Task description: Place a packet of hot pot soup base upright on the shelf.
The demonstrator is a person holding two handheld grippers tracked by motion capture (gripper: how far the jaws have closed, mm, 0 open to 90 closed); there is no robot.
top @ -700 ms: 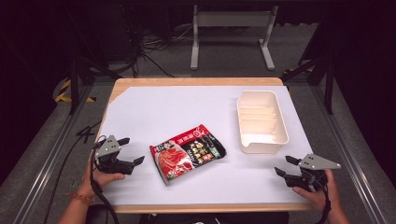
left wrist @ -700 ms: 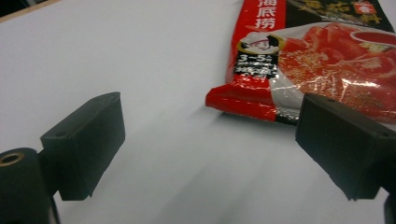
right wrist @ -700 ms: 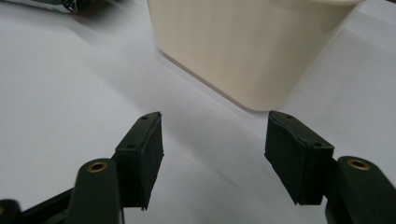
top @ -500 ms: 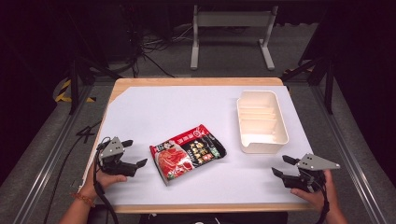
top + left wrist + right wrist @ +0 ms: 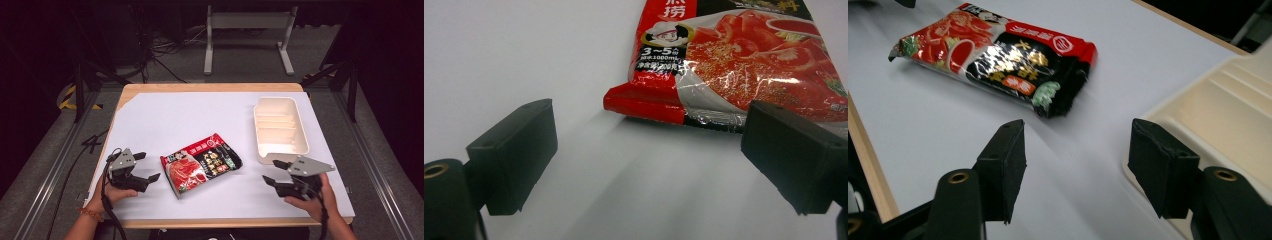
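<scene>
1. Paper-white sheeting covers the bench [image 5: 200, 120], with bare wood showing along its far and near edges.
2. A red and black food packet [image 5: 201, 164] lies flat near the middle of the near edge, set at a slant, well apart from both grippers.
3. A cream tray [image 5: 280, 131] with ribbed compartments sits toward the right edge; from the high view it looks empty.
4. The left gripper [image 5: 145, 167] hovers by the near left corner in the person's left hand [image 5: 111, 192], jaws spread wide and holding nothing, pointing toward the packet.
5. The right gripper [image 5: 272, 172] sits at the near right corner in the right hand [image 5: 312, 200], jaws likewise wide apart and empty, just near of the tray's near end.
6. The left gripper view brings up what the high view cannot: the packet's [image 5: 734, 65] crimped red end seam, a small cartoon chef badge and "3~5" in print, and a tomato picture under glare.
7. The right gripper view shows the packet's [image 5: 998, 55] other, black end, its torn-looking dark corner, and the tray's [image 5: 1218, 115] rim close beside the right-hand jaw.
</scene>
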